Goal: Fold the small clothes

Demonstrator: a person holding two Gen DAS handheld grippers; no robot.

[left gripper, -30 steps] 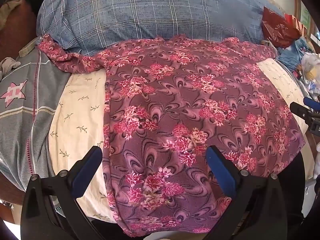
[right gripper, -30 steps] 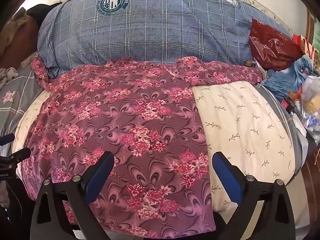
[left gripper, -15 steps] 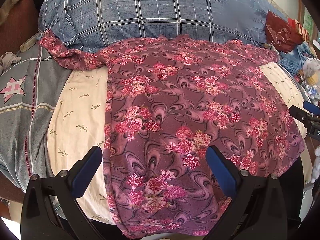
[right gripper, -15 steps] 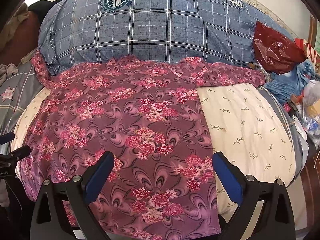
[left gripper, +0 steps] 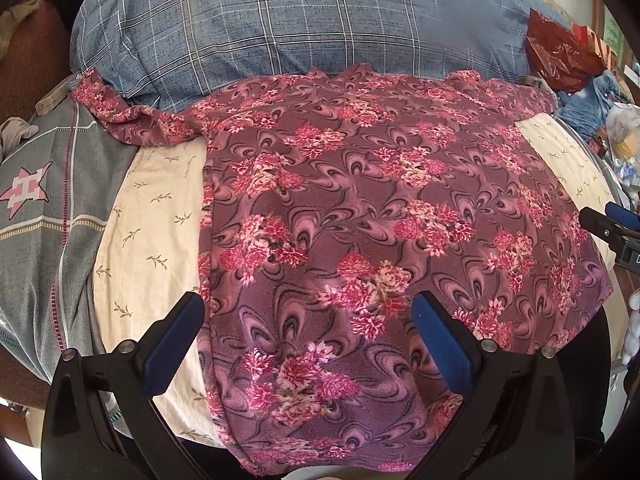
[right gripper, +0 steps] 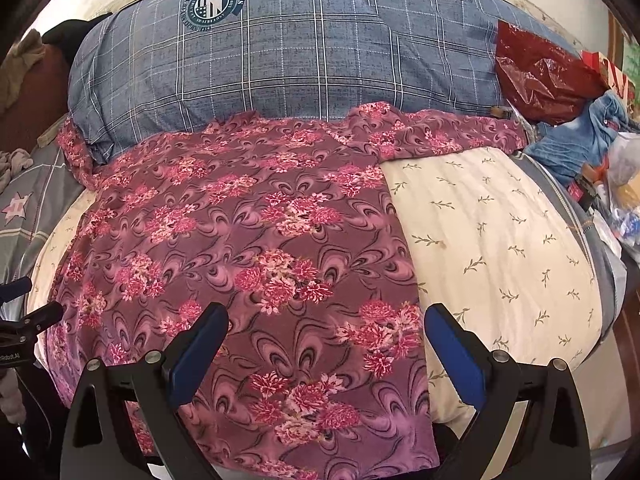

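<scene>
My floral shirt [left gripper: 360, 220] lies spread flat on the cream sheet [right gripper: 500, 240] of the bed, its collar end against the blue plaid pillow [right gripper: 280, 60] at the far edge and its hem hanging over the near edge towards me; one sleeve [left gripper: 132, 120] trails off toward the far left corner, bunched against the pillow, the other sleeve [right gripper: 448, 136] stretches along the far edge to the right. My left gripper [left gripper: 308, 340] hovers over the hem near the shirt's left side, released, jaws wide, holding nothing; my right gripper [right gripper: 326, 350] hangs over the hem by the shirt's right side, equally spread and empty.

No fold looks made yet, so I judge the next thing is to take an edge or a sleeve. The risks as I see them: the fabric looks thin and slippery, so a shallow pinch may catch only the top layer and drag the front off the back; a deep one may snatch the sheet along with it; the hem overhanging the near edge could pull the whole shirt off the bed if I tug it my way; the crumpled left sleeve may fold in lumpy unless I smooth it first.
</scene>
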